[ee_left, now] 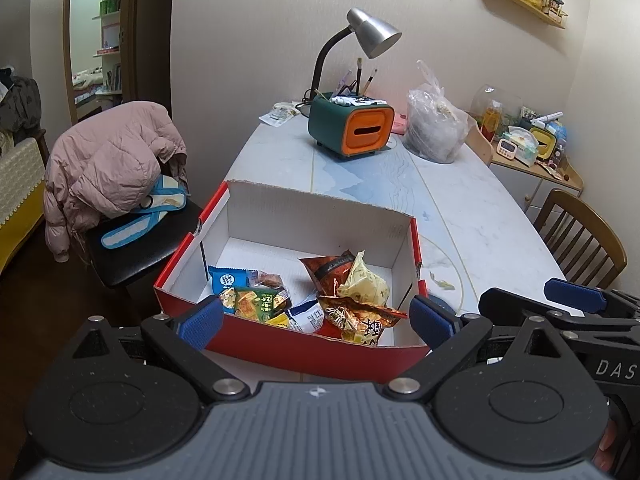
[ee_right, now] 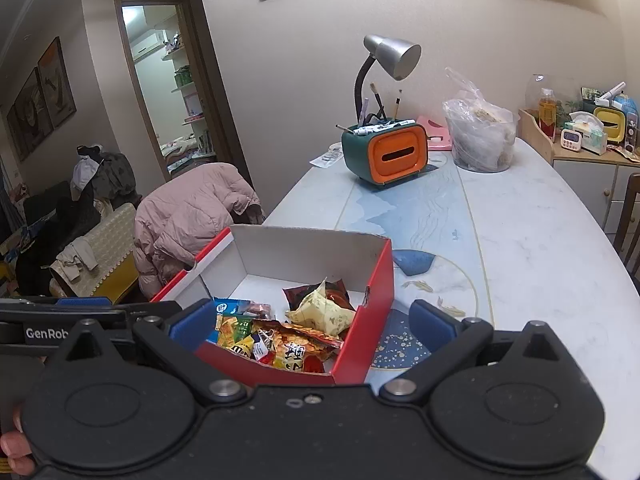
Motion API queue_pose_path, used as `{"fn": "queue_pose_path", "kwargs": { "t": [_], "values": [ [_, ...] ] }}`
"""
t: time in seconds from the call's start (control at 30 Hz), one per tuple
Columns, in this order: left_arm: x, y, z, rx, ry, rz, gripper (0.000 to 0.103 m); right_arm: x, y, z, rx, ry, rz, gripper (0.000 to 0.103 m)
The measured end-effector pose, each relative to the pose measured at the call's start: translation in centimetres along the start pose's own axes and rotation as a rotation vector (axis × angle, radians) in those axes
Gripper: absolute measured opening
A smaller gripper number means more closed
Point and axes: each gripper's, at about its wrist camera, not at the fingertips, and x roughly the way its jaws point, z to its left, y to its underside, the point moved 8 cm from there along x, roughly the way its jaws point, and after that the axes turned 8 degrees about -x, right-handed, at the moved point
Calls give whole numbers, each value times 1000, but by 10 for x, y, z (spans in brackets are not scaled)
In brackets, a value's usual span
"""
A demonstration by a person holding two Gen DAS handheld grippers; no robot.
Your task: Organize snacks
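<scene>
A red cardboard box (ee_left: 304, 350) with white inside stands at the table's near left corner; it also shows in the right wrist view (ee_right: 380, 280). In it lie several snack packets: a blue one (ee_left: 227, 278), a green one (ee_left: 256, 302), a pale yellow one (ee_left: 366, 282) and an orange-brown one (ee_left: 360, 316). The same pile shows in the right wrist view (ee_right: 296, 340). My left gripper (ee_left: 316, 320) is open and empty, just before the box's near wall. My right gripper (ee_right: 312, 322) is open and empty, at the box's near right corner.
A green and orange tissue box (ee_left: 352, 126) with pens, a desk lamp (ee_left: 370, 34) and a clear plastic bag (ee_left: 436, 124) stand at the table's far end. A chair with a pink jacket (ee_left: 108, 164) is left of the table. A wooden chair (ee_left: 580, 232) stands at the right.
</scene>
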Motion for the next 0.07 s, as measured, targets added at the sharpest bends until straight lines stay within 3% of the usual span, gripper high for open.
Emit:
{"fn": "queue_pose_path", "kwargs": {
  "t": [0.07],
  "values": [
    [-1,0,-2,2,-1,-4,100,-1,1,-2,1,1,-3,103]
  ]
}}
